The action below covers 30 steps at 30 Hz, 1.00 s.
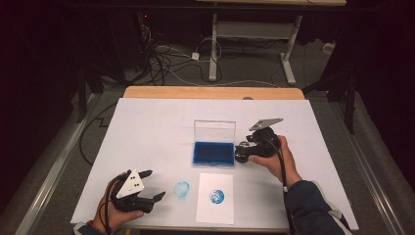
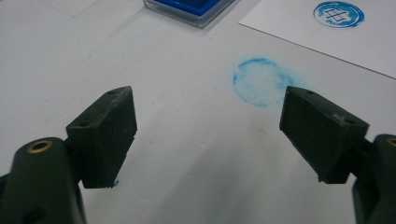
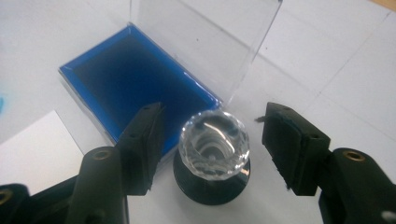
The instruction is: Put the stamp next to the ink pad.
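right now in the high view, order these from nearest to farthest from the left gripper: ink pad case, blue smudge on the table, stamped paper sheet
Measured from the left gripper, at the bottom left of the table:
1. blue smudge, just to its right on the white table cover.
2. stamped paper sheet, farther right, past the smudge.
3. ink pad case, up toward the table's middle, lid open.

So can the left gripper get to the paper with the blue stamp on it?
Probably yes. The left gripper stands open near the paper, and between them lies just a flat blue smudge on the white sheet.
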Each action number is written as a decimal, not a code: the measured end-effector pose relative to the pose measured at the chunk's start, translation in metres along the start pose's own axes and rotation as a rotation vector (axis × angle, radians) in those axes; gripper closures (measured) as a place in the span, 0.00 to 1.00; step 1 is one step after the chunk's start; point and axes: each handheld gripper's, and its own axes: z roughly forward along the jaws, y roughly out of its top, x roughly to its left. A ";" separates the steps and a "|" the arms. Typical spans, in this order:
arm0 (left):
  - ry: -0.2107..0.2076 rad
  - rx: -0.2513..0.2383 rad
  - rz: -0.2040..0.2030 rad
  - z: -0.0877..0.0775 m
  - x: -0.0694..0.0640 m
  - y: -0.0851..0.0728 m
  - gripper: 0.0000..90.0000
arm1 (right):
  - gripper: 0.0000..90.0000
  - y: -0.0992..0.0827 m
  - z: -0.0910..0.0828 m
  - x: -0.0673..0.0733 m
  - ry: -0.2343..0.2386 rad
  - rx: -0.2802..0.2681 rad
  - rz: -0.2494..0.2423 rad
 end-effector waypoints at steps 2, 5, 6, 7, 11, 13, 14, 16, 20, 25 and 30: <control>0.001 0.001 0.002 0.000 0.000 0.000 0.20 | 0.41 0.001 -0.001 0.001 -0.016 -0.008 -0.011; 0.001 -0.001 0.002 0.000 0.000 0.000 0.20 | 0.39 0.002 -0.004 0.002 -0.012 -0.023 -0.015; 0.002 -0.001 0.002 -0.001 0.000 0.000 0.20 | 0.39 0.002 -0.005 0.002 -0.013 -0.031 -0.018; 0.002 -0.001 0.000 -0.001 0.000 0.000 0.20 | 0.38 0.003 -0.006 0.002 -0.013 -0.036 -0.014; 0.002 0.000 0.001 -0.001 0.000 0.000 0.20 | 0.34 0.004 -0.008 0.003 -0.018 -0.048 -0.026; 0.002 0.001 0.002 -0.001 0.000 0.000 0.20 | 0.30 0.005 -0.009 0.005 -0.044 -0.045 -0.031; 0.002 0.001 0.002 -0.001 0.000 0.000 0.20 | 0.31 0.005 -0.010 0.004 -0.042 -0.055 -0.031; 0.003 0.002 0.002 -0.001 0.000 0.000 0.20 | 0.30 0.005 -0.010 0.004 -0.043 -0.063 -0.038; 0.003 0.004 0.002 0.000 0.000 0.000 0.20 | 0.28 0.005 -0.013 0.005 -0.061 -0.078 -0.044; 0.002 0.002 -0.001 0.000 0.000 -0.001 0.20 | 0.25 0.006 -0.016 0.008 -0.088 -0.108 -0.057; 0.001 0.002 -0.001 -0.001 0.001 -0.001 0.20 | 0.24 0.008 -0.020 0.012 -0.115 -0.138 -0.073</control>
